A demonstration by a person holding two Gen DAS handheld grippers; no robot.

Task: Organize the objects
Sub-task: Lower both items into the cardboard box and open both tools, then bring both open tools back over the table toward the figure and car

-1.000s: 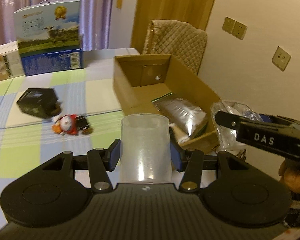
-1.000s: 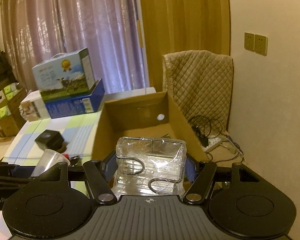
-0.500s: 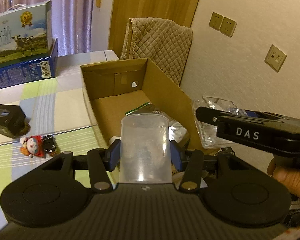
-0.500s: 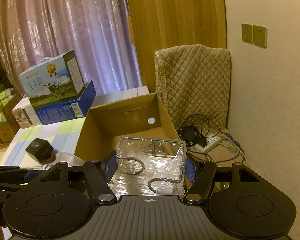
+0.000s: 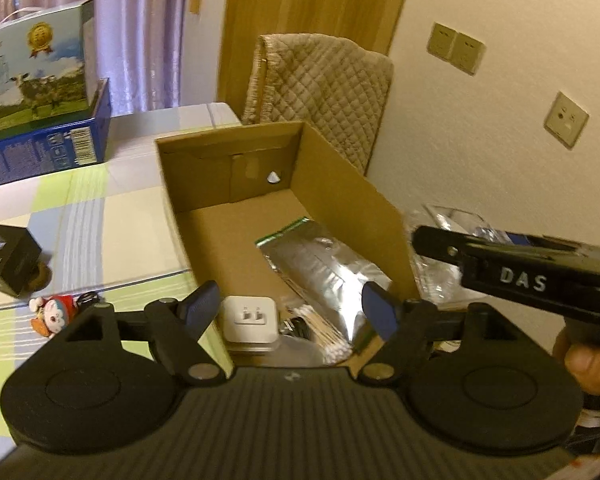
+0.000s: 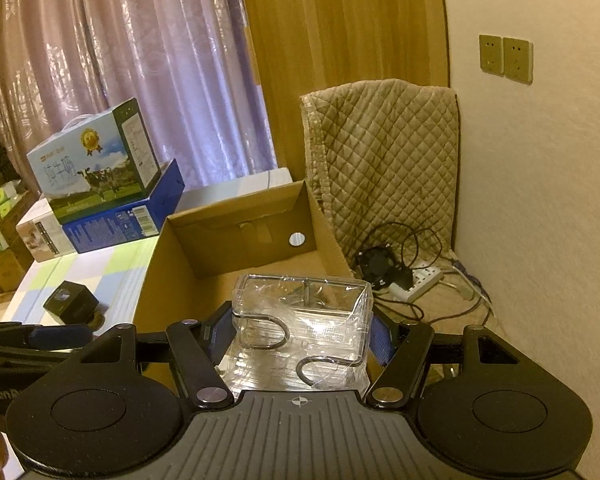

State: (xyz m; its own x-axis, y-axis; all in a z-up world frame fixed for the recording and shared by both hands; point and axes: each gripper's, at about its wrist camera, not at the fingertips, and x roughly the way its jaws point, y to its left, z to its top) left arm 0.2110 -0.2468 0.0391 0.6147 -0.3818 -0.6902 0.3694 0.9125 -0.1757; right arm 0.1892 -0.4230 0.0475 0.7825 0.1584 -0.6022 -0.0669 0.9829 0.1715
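Hovering over the cardboard box [image 5: 342, 200], the left gripper [image 5: 296, 306] is opening with nothing between its fingers. The right gripper [image 6: 302, 330], beside the box, clamps a clear plastic container [image 6: 304, 320] between its pads.

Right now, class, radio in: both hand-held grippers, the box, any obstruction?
Left hand-held gripper opening, nothing between pads. Right hand-held gripper clamped on clear wrapped container. Cardboard box holds foil pouch, charger. Nothing blocking.

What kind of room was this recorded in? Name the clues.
Probably a room in a home: curtains over a window, a quilt-draped chair, and a checked tablecloth under a half-packed cardboard box.
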